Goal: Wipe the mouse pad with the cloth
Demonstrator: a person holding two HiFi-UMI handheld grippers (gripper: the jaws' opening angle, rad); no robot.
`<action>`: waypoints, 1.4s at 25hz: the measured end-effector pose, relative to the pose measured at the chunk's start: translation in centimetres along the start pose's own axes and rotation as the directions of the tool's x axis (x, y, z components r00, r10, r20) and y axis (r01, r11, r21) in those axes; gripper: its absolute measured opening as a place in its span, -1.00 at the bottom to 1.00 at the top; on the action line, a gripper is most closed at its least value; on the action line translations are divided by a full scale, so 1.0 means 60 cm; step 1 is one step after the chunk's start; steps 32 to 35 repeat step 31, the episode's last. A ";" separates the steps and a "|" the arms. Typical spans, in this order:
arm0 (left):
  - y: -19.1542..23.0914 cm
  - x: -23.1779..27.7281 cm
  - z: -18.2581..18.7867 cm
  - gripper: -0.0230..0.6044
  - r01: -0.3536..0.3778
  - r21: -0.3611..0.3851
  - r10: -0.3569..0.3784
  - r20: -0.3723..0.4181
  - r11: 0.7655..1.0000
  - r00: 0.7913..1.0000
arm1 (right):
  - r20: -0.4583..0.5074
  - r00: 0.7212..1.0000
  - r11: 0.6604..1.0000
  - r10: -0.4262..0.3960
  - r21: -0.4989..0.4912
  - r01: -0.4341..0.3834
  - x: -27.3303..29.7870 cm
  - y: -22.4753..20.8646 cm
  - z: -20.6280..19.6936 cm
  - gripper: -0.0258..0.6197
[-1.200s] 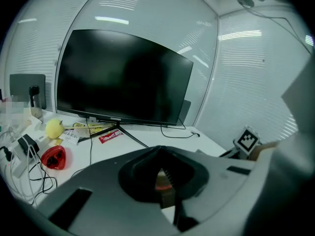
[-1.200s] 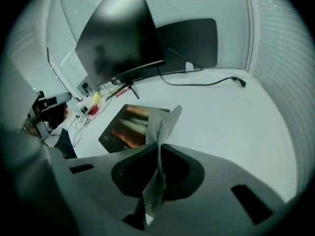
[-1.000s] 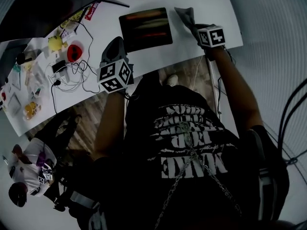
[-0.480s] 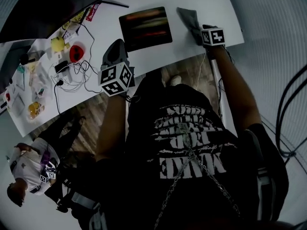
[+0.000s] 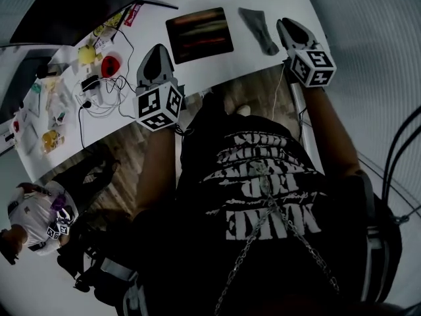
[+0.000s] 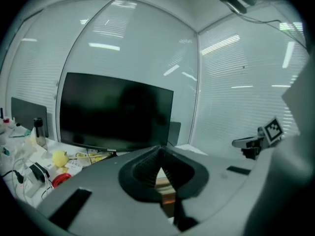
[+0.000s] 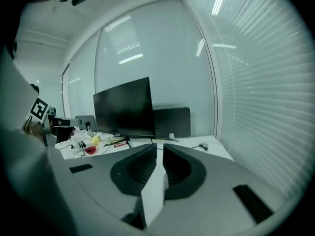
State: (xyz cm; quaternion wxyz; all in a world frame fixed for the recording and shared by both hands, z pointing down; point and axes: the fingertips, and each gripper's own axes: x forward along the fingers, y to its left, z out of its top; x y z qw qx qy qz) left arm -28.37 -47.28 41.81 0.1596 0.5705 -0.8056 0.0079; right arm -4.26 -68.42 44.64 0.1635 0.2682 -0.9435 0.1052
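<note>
The dark mouse pad (image 5: 198,35) with reddish streaks lies flat on the white desk (image 5: 217,71). The grey cloth (image 5: 258,30) lies crumpled just to its right, with nothing touching it. My right gripper (image 5: 287,24) hovers above the desk to the right of the cloth. Its jaws have just been closing and now stand a narrow gap apart (image 7: 160,149) with nothing between them. My left gripper (image 5: 156,50) is held over the desk's near edge, left of the pad, with its jaw tips meeting (image 6: 158,150) and empty.
A black monitor (image 6: 115,112) stands at the back of the desk. Clutter fills the desk's left part: a yellow object (image 5: 86,54), a red one (image 5: 112,64) and tangled cables (image 5: 99,101). Another person (image 5: 36,216) is at the lower left.
The right gripper has let go of the cloth and lifted off the desk, leaving the cloth beside the pad. The left gripper has risen a little.
</note>
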 end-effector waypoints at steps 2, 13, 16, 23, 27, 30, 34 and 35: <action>-0.011 -0.017 0.016 -0.91 -0.014 0.023 0.013 0.043 1.000 0.999 | 0.079 0.997 0.999 -0.008 -0.033 0.010 -0.031 0.022 0.038 -0.88; -0.036 -0.074 0.002 -0.91 -0.047 0.002 0.047 0.071 0.999 0.996 | 0.157 0.983 0.991 0.092 -0.110 -0.075 -0.070 0.087 0.058 -0.92; -0.036 -0.085 0.001 -0.91 -0.059 -0.012 0.059 0.071 0.998 0.996 | 0.153 0.981 0.988 0.117 -0.118 -0.099 -0.072 0.098 0.061 -0.92; -0.041 -0.104 -0.001 -0.91 -0.069 -0.018 0.071 0.092 0.997 0.993 | 0.140 0.980 0.985 0.142 -0.121 -0.126 -0.077 0.113 0.041 -0.92; -0.042 -0.121 -0.008 -0.91 -0.075 -0.027 0.077 0.091 0.997 0.993 | 0.118 0.982 0.984 0.145 -0.117 -0.131 -0.090 0.119 0.023 -0.92; -0.041 -0.129 -0.017 -0.91 -0.080 -0.043 0.084 0.085 0.996 0.993 | 0.106 0.984 0.985 0.143 -0.116 -0.131 -0.099 0.117 0.018 -0.92; -0.041 -0.130 -0.018 -0.91 -0.082 -0.047 0.086 0.084 0.996 0.993 | 0.105 0.984 0.985 0.143 -0.117 -0.131 -0.100 0.116 0.019 -0.92; -0.041 -0.130 -0.018 -0.91 -0.082 -0.047 0.086 0.084 0.996 0.993 | 0.105 0.984 0.985 0.143 -0.117 -0.131 -0.100 0.116 0.019 -0.92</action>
